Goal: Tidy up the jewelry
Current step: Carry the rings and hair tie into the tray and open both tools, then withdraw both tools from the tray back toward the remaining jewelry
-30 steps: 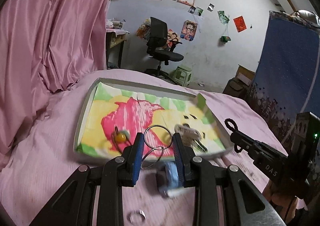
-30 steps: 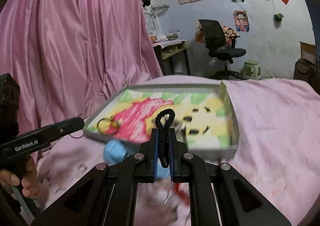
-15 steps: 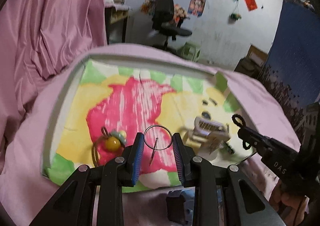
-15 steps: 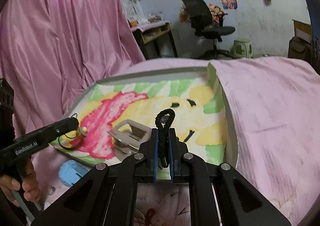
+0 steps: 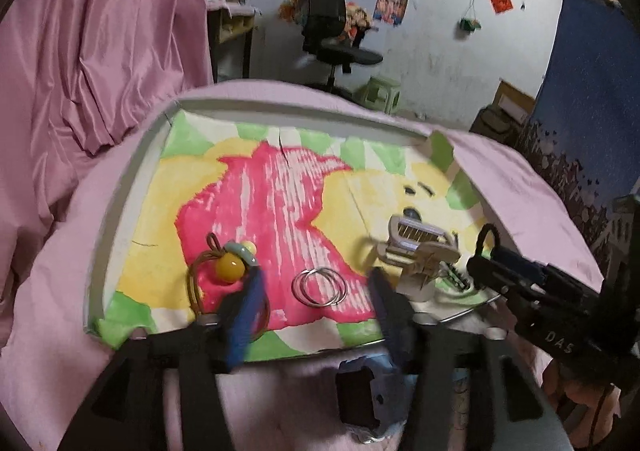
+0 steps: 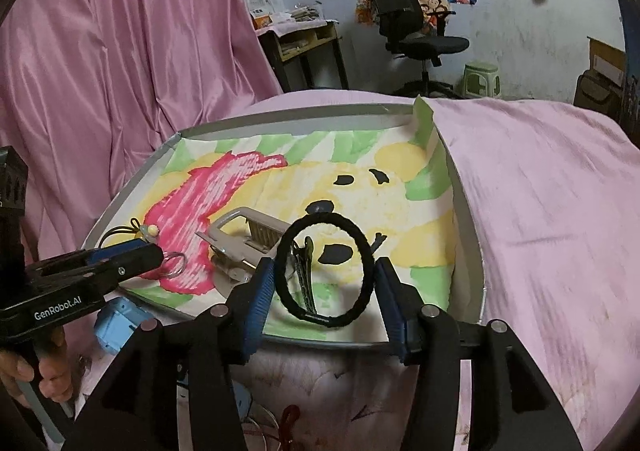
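A shallow tray [image 5: 132, 179] lined with a pink, yellow and green drawing lies on the pink bed. My left gripper [image 5: 316, 305] is open over its near edge; the silver double ring [image 5: 319, 286] lies on the tray between the fingers. A brown hair tie with a yellow bead [image 5: 229, 266] lies left of it. A beige claw clip [image 5: 420, 251] lies to the right. My right gripper [image 6: 324, 291] is open; the black hair tie [image 6: 362, 251] sits loose between its fingers over the tray [image 6: 468, 235], above a dark hair clip [image 6: 306, 271].
A blue object [image 6: 116, 325] lies on the bed just before the tray, also in the left wrist view [image 5: 380, 387]. A red cord [image 6: 290, 417] lies below it. Pink curtain [image 5: 100, 43] hangs to the left. An office chair [image 5: 332, 47] and green stool [image 5: 382, 91] stand behind.
Both grippers have opened. The left let go of the silver ring, which now lies on the tray. The right released the black hair tie, which sprang into a round loop.
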